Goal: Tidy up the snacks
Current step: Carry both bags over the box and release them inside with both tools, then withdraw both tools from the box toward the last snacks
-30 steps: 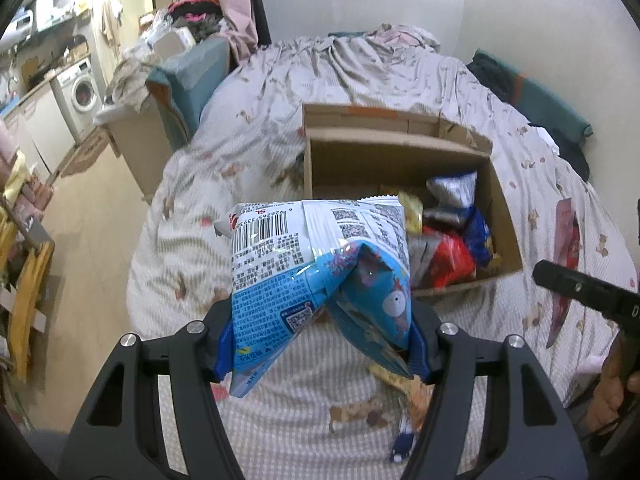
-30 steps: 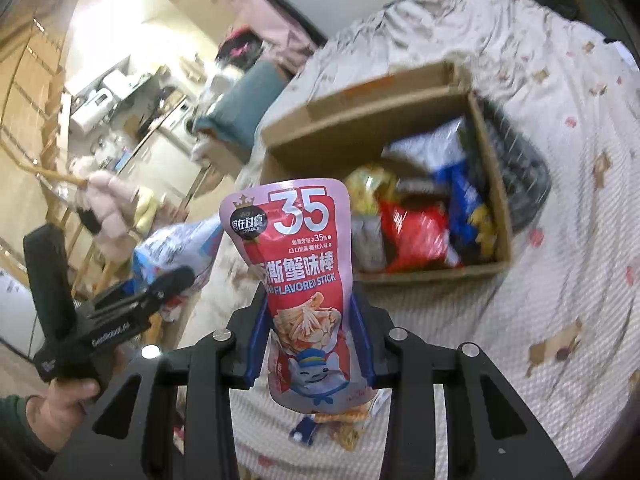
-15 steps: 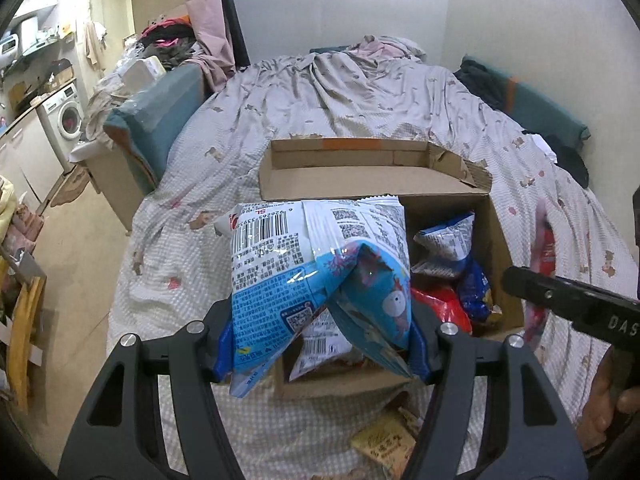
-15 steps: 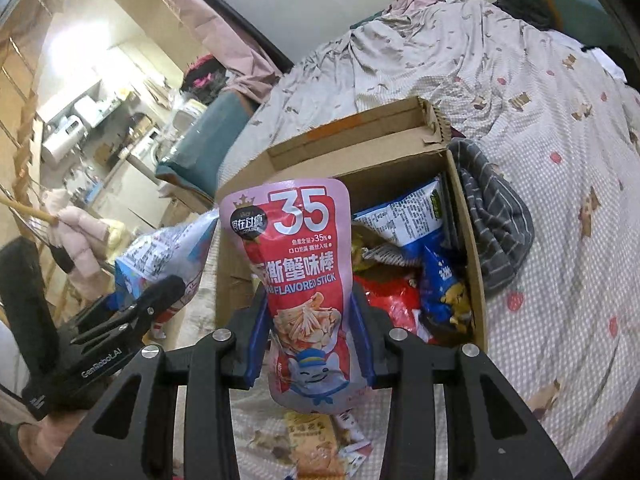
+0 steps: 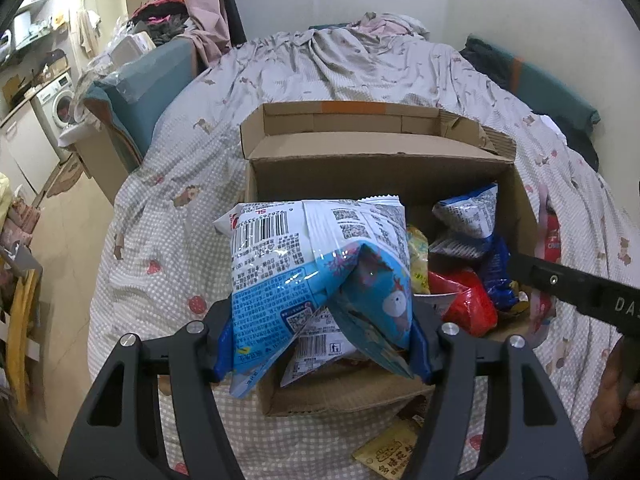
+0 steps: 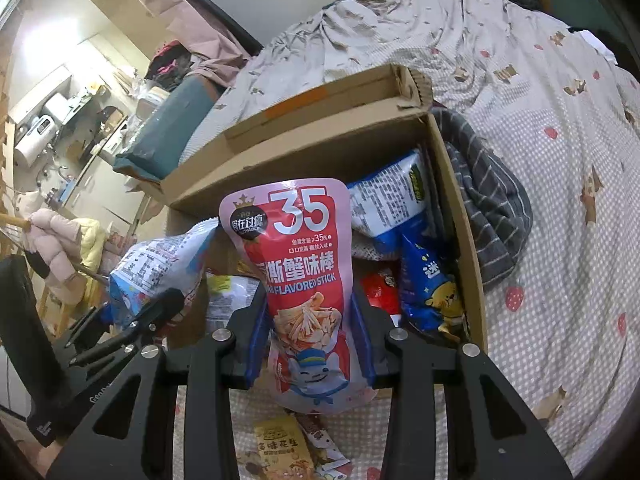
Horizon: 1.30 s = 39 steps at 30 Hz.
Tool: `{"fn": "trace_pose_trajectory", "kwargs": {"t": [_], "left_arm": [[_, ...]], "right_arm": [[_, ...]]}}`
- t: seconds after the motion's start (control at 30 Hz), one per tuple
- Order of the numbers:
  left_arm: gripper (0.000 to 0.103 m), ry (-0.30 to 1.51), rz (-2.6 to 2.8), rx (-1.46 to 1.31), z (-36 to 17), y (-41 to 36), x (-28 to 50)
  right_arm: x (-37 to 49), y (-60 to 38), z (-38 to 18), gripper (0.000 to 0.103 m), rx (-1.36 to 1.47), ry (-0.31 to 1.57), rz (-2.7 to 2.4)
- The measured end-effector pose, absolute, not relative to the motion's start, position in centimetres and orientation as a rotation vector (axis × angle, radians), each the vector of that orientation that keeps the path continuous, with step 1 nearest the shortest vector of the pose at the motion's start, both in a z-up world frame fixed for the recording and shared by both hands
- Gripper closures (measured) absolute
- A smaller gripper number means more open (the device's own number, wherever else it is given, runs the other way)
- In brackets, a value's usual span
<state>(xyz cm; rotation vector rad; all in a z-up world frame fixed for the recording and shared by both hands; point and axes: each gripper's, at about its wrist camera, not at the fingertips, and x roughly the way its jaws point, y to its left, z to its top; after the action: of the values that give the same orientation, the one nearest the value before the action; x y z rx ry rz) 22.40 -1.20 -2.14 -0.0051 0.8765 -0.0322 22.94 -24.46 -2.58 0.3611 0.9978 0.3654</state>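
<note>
An open cardboard box (image 5: 360, 168) (image 6: 460, 216) sits on the bed, with several snack packs inside. My left gripper (image 5: 320, 354) is shut on a blue and white snack bag (image 5: 316, 264), held over the box's near left part. My right gripper (image 6: 310, 350) is shut on a pink and red crab-stick pouch (image 6: 304, 272), upright over the box's near edge. The blue bag (image 6: 160, 264) shows at the left of the right wrist view, and the right gripper's black finger (image 5: 568, 284) crosses the right of the left wrist view.
Loose snack packets (image 6: 280, 448) (image 5: 388, 452) lie on the dotted bedsheet just in front of the box. A striped grey cloth (image 6: 492, 200) lies against the box's right side. A teal cushion (image 5: 148, 84) and a washing machine (image 5: 56, 100) stand to the left.
Both grippers moved forward and down toward the box with their packs still held. The box now looks larger and sits under both packs.
</note>
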Motion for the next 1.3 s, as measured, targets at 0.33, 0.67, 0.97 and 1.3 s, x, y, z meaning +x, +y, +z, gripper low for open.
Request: {"fn": "trace_pose_trajectory", "kwargs": {"t": [0.33, 0.67, 0.97, 1.3], "left_arm": [[0.039, 0.87, -0.034, 0.01, -2.2, -1.5, 22.2], [0.014, 0.878, -0.046, 0.002, -2.0, -1.5, 22.1], [0.014, 0.871, -0.053, 0.024, -2.0, -2.0, 21.7], [0.014, 0.857, -0.05, -0.052, -1.5, -0.2, 20.3]], "right_arm": [[23.1, -25.7, -2.9, 0.056, 0.455, 0.975, 0.338], [22.9, -25.7, -2.4, 0.011, 0.449, 0.967, 0.327], [22.5, -25.0, -2.5, 0.011, 0.408, 0.98, 0.353], [21.0, -24.6, -2.5, 0.011, 0.372, 1.007, 0.374]]}}
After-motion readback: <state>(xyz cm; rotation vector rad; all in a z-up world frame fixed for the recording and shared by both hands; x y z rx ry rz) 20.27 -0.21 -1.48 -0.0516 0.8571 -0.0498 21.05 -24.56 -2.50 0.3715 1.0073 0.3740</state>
